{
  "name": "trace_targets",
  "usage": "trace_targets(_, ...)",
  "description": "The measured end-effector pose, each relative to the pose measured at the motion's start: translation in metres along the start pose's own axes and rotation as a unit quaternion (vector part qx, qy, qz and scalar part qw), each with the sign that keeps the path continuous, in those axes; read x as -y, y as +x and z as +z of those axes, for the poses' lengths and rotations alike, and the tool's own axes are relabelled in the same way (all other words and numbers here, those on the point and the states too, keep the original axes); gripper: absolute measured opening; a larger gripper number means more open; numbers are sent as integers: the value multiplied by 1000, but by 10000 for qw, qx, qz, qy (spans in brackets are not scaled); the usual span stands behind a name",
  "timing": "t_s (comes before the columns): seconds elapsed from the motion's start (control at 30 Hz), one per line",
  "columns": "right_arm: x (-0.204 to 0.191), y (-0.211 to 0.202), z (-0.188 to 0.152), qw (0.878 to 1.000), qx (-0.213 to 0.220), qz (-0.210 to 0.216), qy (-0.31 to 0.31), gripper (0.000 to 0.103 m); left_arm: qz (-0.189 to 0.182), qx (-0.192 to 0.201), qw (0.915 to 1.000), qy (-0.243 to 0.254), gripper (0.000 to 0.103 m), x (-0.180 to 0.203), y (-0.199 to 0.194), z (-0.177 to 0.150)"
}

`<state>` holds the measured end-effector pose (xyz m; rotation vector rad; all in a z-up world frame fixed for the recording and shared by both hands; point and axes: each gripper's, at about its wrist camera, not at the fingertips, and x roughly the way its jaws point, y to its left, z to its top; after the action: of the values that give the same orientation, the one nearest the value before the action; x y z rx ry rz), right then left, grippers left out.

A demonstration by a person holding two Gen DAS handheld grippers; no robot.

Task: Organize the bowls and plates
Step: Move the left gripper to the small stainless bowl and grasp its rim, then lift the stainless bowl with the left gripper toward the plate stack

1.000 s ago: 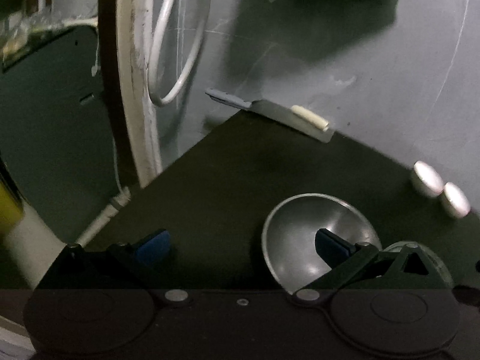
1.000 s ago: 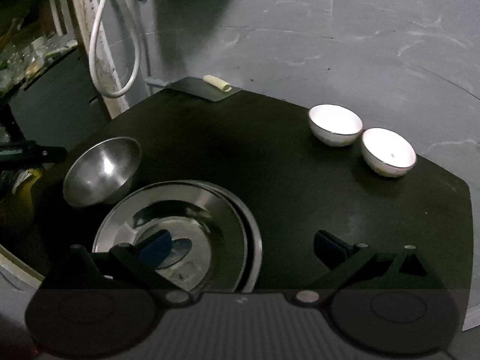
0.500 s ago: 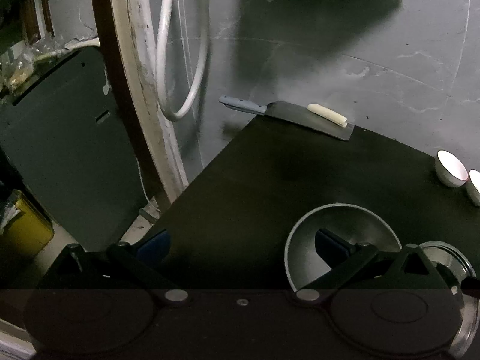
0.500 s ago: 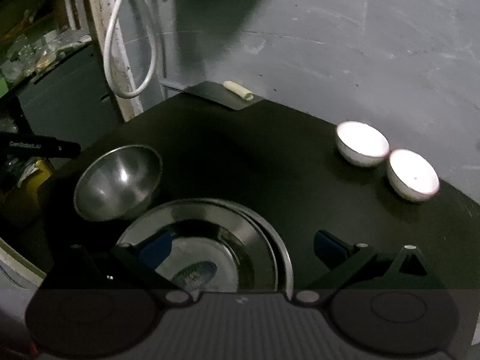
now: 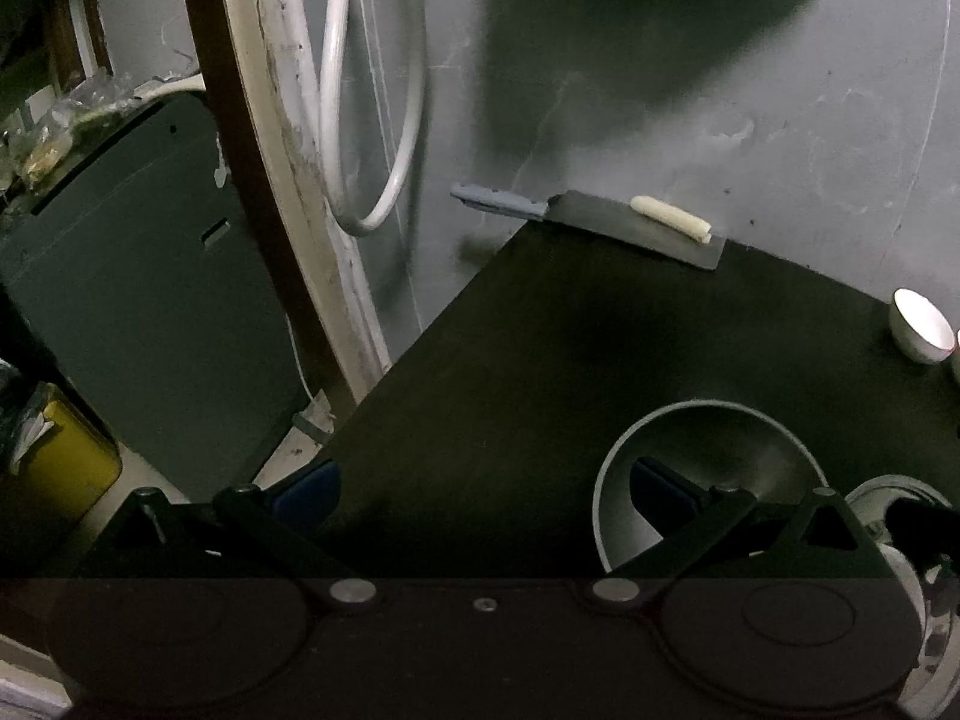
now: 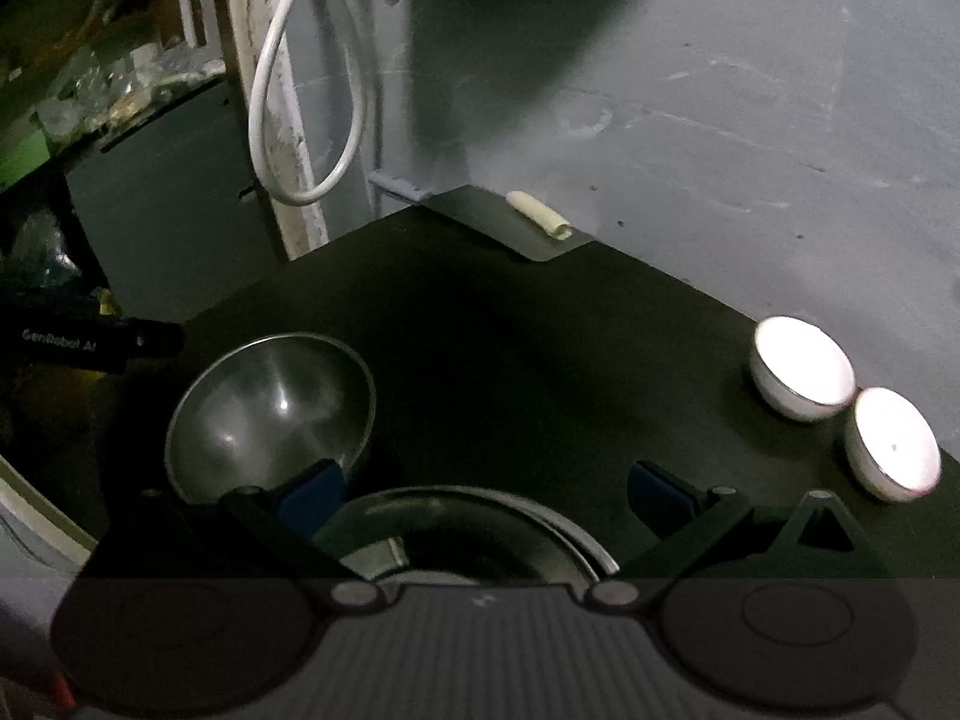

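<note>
Left wrist view: your left gripper (image 5: pixel 483 483) has its fingers wide apart, right finger over the one steel bowl (image 5: pixel 708 462). One cleaver (image 5: pixel 636 228) sits at the table's (image 5: pixel 540 360) far corner, one white bowl (image 5: pixel 918 327) at the right edge, bare tabletop between.

Right wrist view: your right gripper (image 6: pixel 486 489) is spread too, holding nothing, above the stacked plates (image 6: pixel 480 528); can't count them. Two white bowls (image 6: pixel 804 375) touch near the right edge.

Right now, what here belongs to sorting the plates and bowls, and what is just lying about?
Belongs to the job:
round steel bowl
stacked steel plates
two small white bowls

Just lying about:
grey-handled cleaver
pale rolled scrap on its blade
looped white cable
</note>
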<state>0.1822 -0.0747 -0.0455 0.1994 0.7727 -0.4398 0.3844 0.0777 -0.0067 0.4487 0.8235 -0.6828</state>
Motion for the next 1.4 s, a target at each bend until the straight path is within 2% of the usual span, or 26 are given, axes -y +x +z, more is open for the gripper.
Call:
trace_targets(0.43,-20,30,11,9992,-173,244,-247,101,-256,-392,9989,-65,100,-1,14,-10)
trace_targets(0.53,-22,33,12,9990,-204,304,-239,98,-341,-434,9984,-70,97,0,15,-11)
trace_targets(0.67,-26,41,14,9984,-282,400,-273,86,-519,-568,9969,-148,86,1,20,-11)
trace_targets(0.83,-30,49,18,9978,-383,485,-240,75,-685,-660,9954,-131,78,6,22,-9)
trace_targets(0.9,-32,52,18,9975,-429,531,-197,65,-792,-711,9943,-107,73,8,23,-8)
trace_targets(1.0,-33,57,18,9971,-487,584,-90,56,-932,-805,9924,-85,56,11,26,-7)
trace_targets(1.07,-32,60,18,9964,-518,672,13,56,-997,-857,9913,-64,42,12,28,-6)
trace_targets(1.27,-29,67,13,9951,-613,745,192,52,-1007,-938,9904,-88,36,9,33,-11)
trace_targets(1.33,-28,67,13,9951,-621,740,224,42,-1069,-940,9897,-145,34,8,34,-12)
trace_targets(1.4,-27,67,13,9947,-614,771,296,35,-1167,-940,9885,-181,26,7,34,-11)
